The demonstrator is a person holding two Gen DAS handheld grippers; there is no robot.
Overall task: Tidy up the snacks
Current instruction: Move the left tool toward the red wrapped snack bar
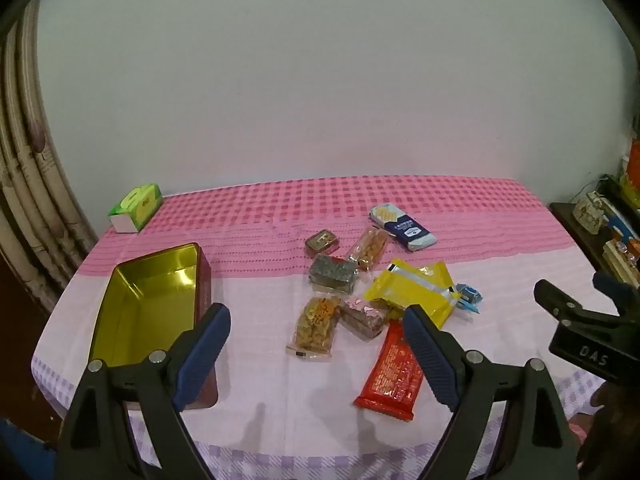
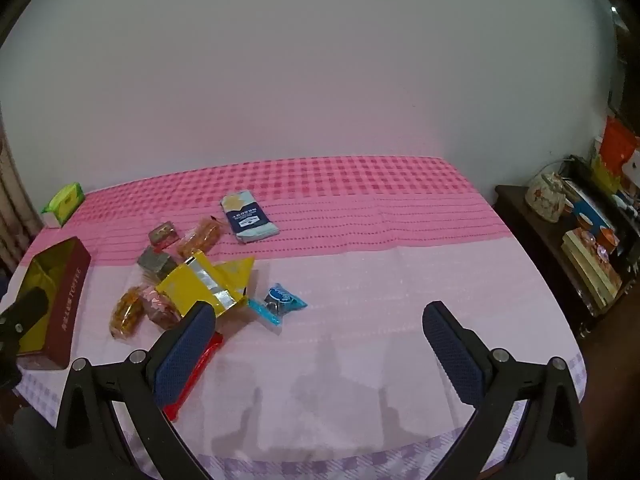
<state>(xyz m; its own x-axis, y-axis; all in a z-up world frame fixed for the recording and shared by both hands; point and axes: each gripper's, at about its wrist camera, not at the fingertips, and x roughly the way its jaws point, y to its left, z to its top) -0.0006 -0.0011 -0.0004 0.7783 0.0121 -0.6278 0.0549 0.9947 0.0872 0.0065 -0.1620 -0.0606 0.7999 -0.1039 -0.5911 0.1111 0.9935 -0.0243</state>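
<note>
1. The left gripper [image 1: 316, 354] has its two blue fingers spread wide apart. Nothing is between them. It hangs above the table and tips down toward the snacks.

2. The right gripper [image 2: 316, 350] is spread wide too, and it holds nothing. Under it there is only bare pink cloth [image 2: 380, 300].

3. The snacks lie in a loose pile in the middle of the table. I see a yellow bag [image 1: 412, 288], a red bar [image 1: 394, 370], a see-through pack of orange bits [image 1: 314, 326], a dark blue pack [image 1: 402, 226] and a small blue candy [image 2: 280, 302].

4. The open tin [image 1: 148, 304] is empty. It sits just to the left of the left gripper, beside the near table edge. I think the snacks should go in there.

5. The pile lies straight ahead of the left gripper. For the right gripper, the pile is off to its left side.

6. The red bar is the nearest snack. It lies right by the left gripper's right finger. Its long side runs away from us, almost the same way the fingers point.

7. So I think the left gripper is the better one to start. It is near both the pile and the tin. It could close across the bar's narrow side.
</note>
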